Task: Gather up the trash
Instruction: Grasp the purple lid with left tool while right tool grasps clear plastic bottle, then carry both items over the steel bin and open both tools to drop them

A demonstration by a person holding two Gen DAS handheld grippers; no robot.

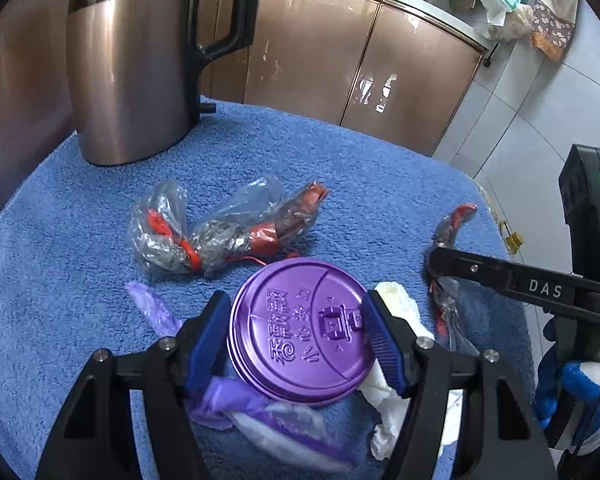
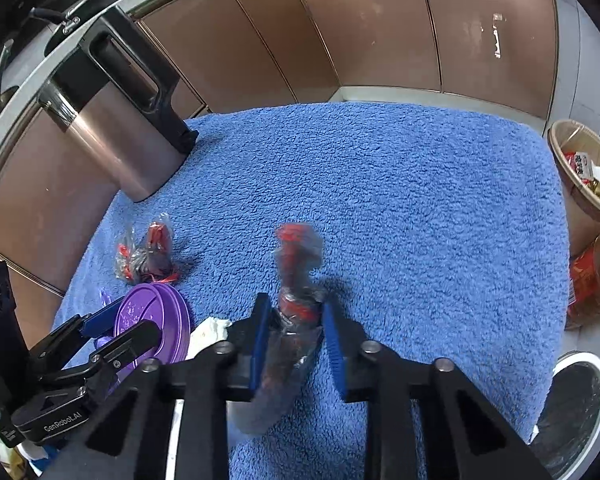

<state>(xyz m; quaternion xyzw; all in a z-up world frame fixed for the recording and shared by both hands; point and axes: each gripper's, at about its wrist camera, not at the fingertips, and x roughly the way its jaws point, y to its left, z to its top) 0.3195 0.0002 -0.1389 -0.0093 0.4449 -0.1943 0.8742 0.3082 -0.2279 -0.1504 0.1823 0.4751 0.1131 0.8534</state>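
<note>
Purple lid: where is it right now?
Left wrist view: purple lid lies on the blue towel between the left claw's open fingers, white tissue beside it.

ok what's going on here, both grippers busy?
A person is clearing trash off a blue towel with two handheld grippers. The left gripper straddles a purple plastic cup lid, jaws wide at its rim. The right gripper has closed on a crumpled clear-and-red plastic wrapper. A second wrapper, a white tissue and a purple glove remain on the towel, beside a metal kettle. A brown bin with trash stands past the edge.
</note>
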